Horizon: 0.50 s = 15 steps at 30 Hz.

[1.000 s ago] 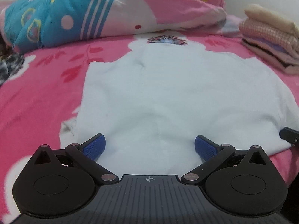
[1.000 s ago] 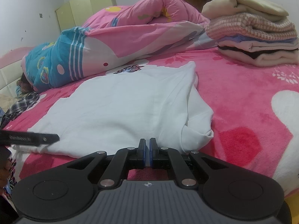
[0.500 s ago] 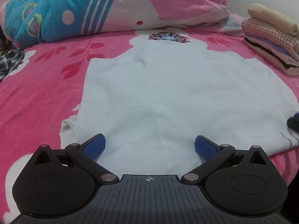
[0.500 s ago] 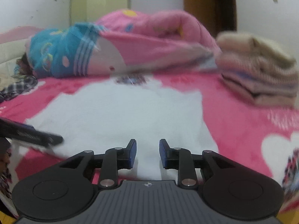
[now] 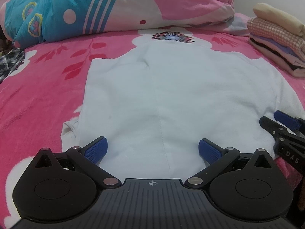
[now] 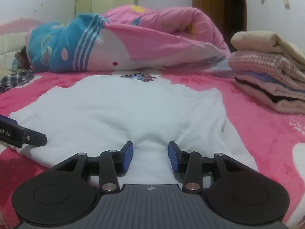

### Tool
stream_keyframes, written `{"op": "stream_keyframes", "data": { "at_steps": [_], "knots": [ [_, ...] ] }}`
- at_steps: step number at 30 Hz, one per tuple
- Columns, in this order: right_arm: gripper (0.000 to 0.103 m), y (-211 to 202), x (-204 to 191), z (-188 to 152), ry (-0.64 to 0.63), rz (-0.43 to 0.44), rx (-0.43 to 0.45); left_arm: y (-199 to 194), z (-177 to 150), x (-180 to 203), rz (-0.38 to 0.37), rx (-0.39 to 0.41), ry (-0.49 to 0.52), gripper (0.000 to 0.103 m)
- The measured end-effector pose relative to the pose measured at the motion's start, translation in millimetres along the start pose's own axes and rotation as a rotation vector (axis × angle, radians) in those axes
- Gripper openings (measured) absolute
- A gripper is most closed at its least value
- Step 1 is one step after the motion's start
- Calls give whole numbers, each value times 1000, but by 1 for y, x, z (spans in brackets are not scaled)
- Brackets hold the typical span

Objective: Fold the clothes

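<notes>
While the white cotton garment (image 5: 171, 99) is lying flat on the pink floral bed (image 5: 38, 99), with its sides seemingly turned in to form a long panel, the folding appears to be only partly done. A finished stack of folded clothes (image 6: 270, 80) is sitting at two o'clock from it. The left hand-held gripper (image 5: 152, 149) is hovering released over the near hem, nothing between its jaws. The right hand-held gripper (image 6: 150, 155) is opening, with a bunched ridge of white cloth rising between its blue pads (image 6: 127, 157) but not pinched. I judge the lengthwise folds and stacking are remaining.
</notes>
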State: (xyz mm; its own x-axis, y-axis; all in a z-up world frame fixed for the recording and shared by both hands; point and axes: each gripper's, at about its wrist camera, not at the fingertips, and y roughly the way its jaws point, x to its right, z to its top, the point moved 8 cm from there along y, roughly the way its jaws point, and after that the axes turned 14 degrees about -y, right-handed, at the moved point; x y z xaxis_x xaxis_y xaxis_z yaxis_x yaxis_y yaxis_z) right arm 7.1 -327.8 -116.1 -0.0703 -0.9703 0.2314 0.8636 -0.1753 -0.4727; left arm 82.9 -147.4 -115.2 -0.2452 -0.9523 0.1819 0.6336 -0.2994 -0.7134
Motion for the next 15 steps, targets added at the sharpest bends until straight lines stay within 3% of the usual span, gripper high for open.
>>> {"op": "stream_keyframes", "data": {
  "at_steps": [15],
  "knots": [
    [43, 0, 3, -3, 13, 1, 32, 1, 1, 1, 19, -9, -9, 103]
  ]
}}
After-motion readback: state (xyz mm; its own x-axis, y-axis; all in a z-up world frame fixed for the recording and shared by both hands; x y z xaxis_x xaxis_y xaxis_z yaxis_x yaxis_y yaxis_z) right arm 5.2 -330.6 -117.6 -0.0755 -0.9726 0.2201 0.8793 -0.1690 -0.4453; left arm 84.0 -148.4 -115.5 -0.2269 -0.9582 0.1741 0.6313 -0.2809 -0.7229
